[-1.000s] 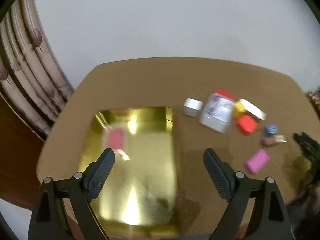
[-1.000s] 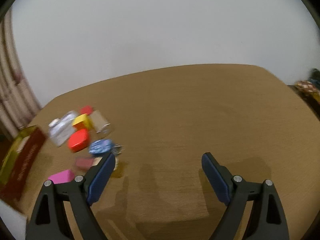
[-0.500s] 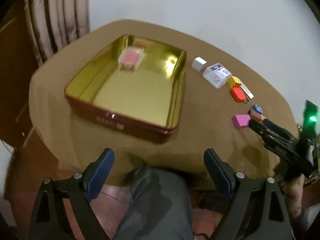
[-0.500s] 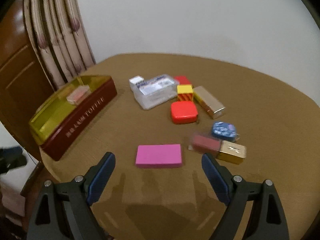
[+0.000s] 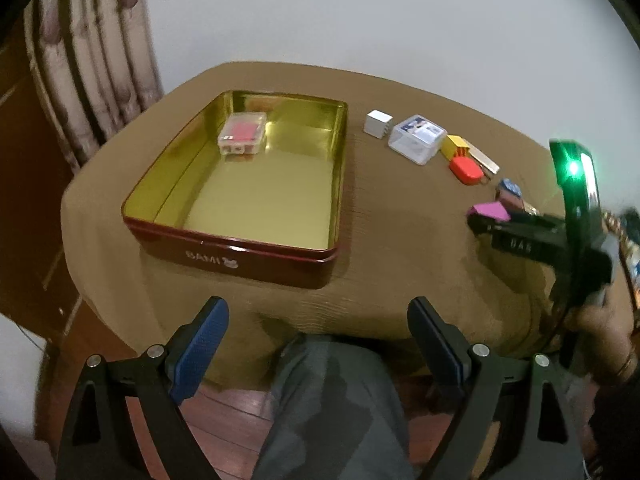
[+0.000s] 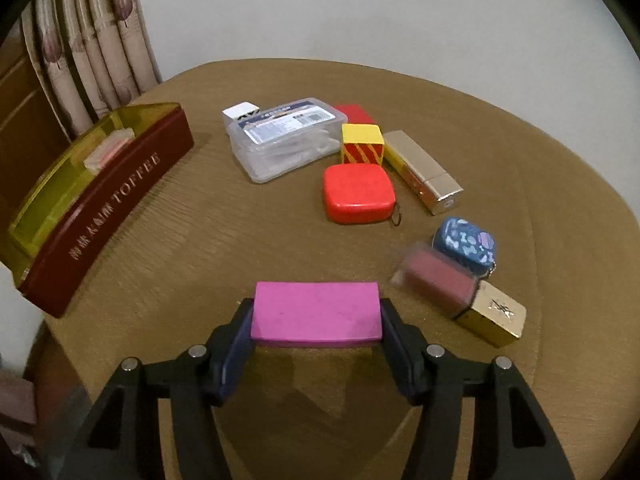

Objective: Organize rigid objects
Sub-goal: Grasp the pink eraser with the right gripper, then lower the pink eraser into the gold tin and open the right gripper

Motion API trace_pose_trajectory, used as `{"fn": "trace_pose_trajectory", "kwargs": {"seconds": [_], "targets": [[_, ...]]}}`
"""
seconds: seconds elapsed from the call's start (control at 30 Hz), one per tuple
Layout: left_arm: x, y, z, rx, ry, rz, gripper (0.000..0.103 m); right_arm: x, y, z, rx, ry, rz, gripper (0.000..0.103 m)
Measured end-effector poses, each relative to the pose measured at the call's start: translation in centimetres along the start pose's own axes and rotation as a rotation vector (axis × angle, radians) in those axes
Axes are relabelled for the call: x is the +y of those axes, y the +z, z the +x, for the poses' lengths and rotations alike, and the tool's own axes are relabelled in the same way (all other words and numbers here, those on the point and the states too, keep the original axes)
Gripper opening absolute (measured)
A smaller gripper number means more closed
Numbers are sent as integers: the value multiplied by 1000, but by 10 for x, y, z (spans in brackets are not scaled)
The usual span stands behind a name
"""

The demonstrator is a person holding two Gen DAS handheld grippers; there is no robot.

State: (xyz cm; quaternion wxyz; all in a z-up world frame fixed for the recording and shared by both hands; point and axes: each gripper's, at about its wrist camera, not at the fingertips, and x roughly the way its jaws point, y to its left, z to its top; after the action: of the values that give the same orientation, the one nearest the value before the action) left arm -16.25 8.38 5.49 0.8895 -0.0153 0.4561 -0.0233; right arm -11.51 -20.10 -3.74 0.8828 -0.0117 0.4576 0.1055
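Brown-clothed table [image 5: 400, 240] in the left wrist view carries the gold tin [image 5: 180, 184] at ten o'clock beyond the wide-open, empty left gripper [image 5: 318, 344], while the right wrist view shows the right gripper [image 6: 316, 320], spread a second ago, closing on the pink block [image 6: 316, 314], pads at both ends, likely tin-bound.

Bare table [image 6: 224, 240] between tin [image 6: 100, 208] and red case [image 6: 358, 193] lies open

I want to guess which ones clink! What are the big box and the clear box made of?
The big dark-red rectangular box looks like metal tin: its gold inside mirrors light. The clear rectangular lidded box seems plastic: see-through, slightly cloudy.
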Motion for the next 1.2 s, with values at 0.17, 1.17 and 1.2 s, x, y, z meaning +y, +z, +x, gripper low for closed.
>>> {"fn": "trace_pose_trajectory", "kwargs": {"seconds": [0.17,1.17,1.2], "targets": [[1,0,-4,-14,21,-7,89,9,19,-33,-43,43,-47,61],[71,1,24,84,102,-191,93,229,176,93,109,367,-693,61],[71,0,24,84,99,-193,93,227,177,85,58,357,-665,61]]}}
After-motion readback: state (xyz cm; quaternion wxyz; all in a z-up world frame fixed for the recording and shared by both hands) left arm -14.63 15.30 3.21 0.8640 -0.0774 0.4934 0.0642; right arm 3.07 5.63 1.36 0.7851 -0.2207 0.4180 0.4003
